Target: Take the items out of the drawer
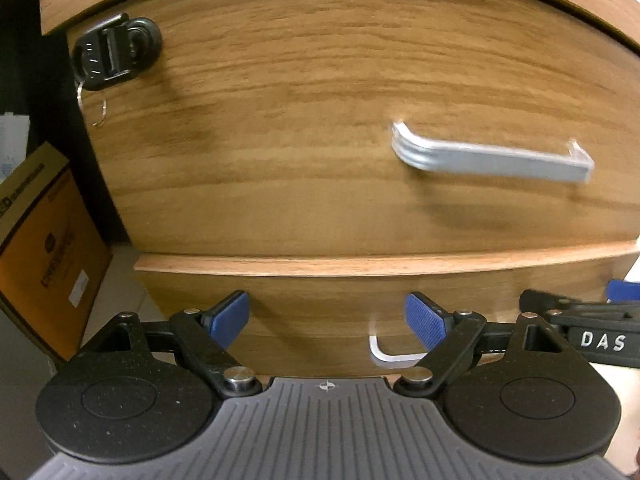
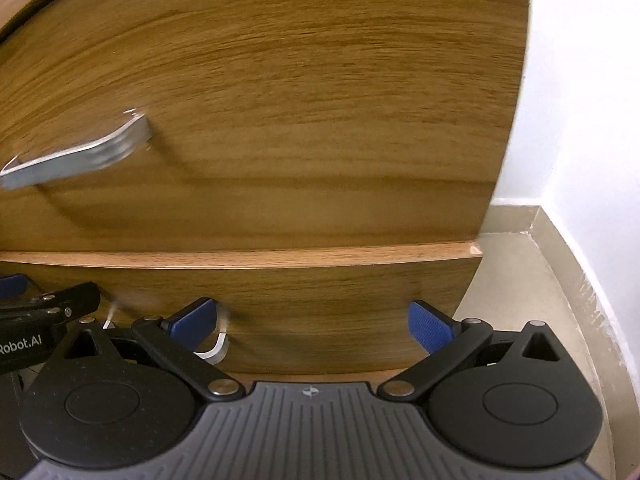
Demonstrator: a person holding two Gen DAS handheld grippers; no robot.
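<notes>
- Lower wood-grain drawer front [image 1: 320,308], shut; its silver bar handle [image 1: 390,354] lies horizontal, just ahead of left tongs [image 1: 328,322], by their right pad.
- Right tongs [image 2: 314,324]: handle end at their left pad.
- Both tongs apart, empty.
- Upper silver handle [image 1: 492,158]; black key lock [image 1: 116,52].
- Text: "DAS", "Robot.AI".

even indoor light, moderately bright, warm on wood. strong fisheye bowing at edges, corners black. motion blur smears wood grain and upper drawer handle [image 1: 492,156] in both views; gripper bodies near lens stay sharp. soft shadow under handle. white wall [image 2: 584,80] bright, slightly washed out.
</notes>
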